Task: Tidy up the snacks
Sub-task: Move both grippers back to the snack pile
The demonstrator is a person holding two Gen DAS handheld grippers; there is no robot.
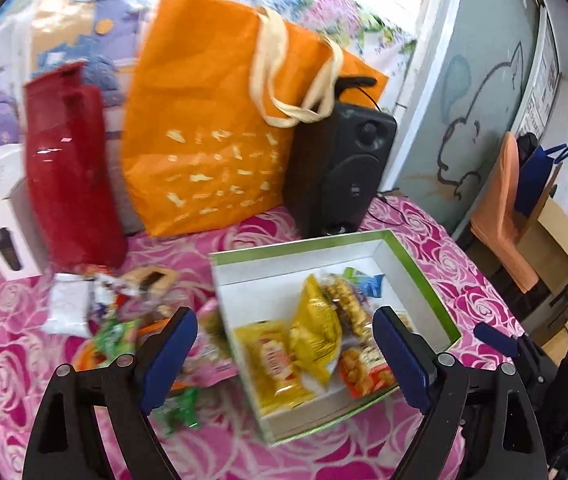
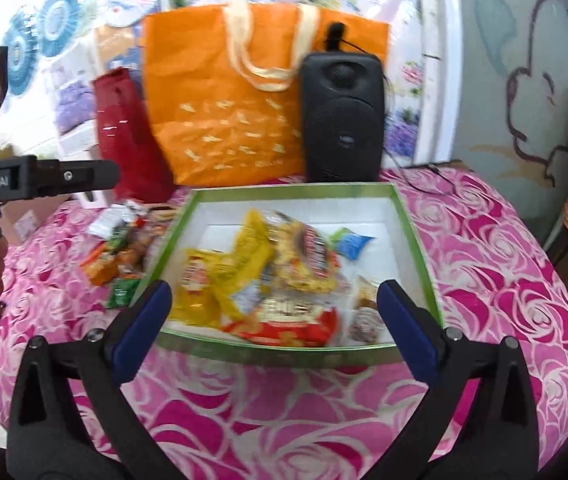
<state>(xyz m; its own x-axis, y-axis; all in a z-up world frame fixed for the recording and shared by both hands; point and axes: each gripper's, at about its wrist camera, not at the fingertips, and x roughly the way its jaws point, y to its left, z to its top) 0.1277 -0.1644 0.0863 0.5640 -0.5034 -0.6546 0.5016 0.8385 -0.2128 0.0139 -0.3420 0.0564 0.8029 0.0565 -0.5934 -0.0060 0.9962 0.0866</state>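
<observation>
Left hand-held gripper (image 1: 285, 354): jaws apart, empty.
Right hand-held gripper (image 2: 274, 316): jaws apart, empty.
Box (image 2: 415, 240): shallow, green-rimmed card, desk centre, holding crinkly foil snack packets (image 2: 284, 264).
Loose packets (image 1: 124, 320): 9 o'clock of box, on rose-print cloth (image 2: 503, 280).

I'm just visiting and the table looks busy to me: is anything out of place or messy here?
Yes. A loose heap of snack packets lies on the pink tablecloth left of the green-rimmed box, while other packets are already inside it. Those inside are tumbled over each other, not lined up. Nothing looks spilled or torn, though the pictures are blurry.
</observation>
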